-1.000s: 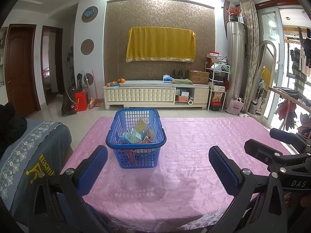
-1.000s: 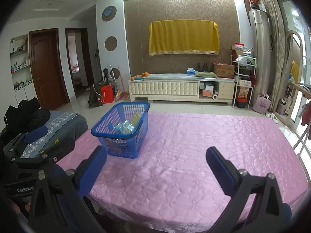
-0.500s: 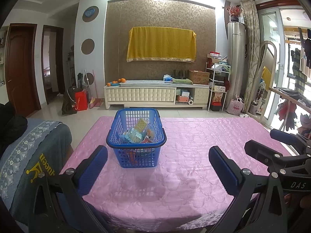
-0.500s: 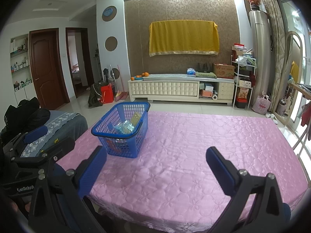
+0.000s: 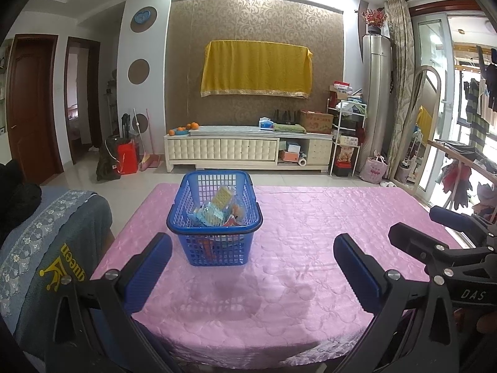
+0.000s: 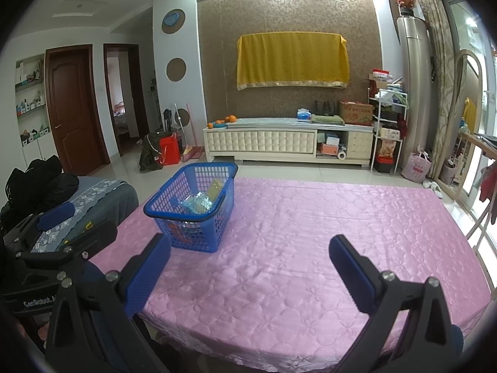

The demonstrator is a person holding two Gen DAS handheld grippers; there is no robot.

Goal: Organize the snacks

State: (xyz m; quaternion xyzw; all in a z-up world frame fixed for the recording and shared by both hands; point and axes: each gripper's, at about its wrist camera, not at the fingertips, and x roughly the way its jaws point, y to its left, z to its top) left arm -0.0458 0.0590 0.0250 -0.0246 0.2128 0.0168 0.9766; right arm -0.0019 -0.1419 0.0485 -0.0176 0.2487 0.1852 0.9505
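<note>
Left wrist view
Basket: blue basket (image 5: 214, 217) stands on the pink tablecloth (image 5: 295, 248), straight ahead of the left gripper (image 5: 253, 267) and a little toward its left finger.
Snacks: snack packets (image 5: 217, 208) lie heaped inside the basket; a yellow cracker pack leans at the top of the heap.
Left claw: released, fingers spread wide, nothing between them, hanging over the cloth on the near side of the basket.
Only here: right gripper (image 5: 450, 242) seen from the side, well right of the basket; a fingertip of the person's hand (image 5: 486, 326) under it.

Right wrist view
Basket: the blue basket (image 6: 192, 205) sits ahead and left of the right gripper (image 6: 248, 267), near the cloth's left edge; the pink tablecloth (image 6: 310, 248) lies bare to the basket's right.
Right claw: released, fingers wide apart, empty.
Only here: left gripper (image 6: 59, 233) from the side, left of the basket; shelves beside the door, far left of the basket.

Against earlier frames
Basket: same spot on the cloth, contents unchanged.
Grippers: both as wide open as before; views barely shifted.
</note>
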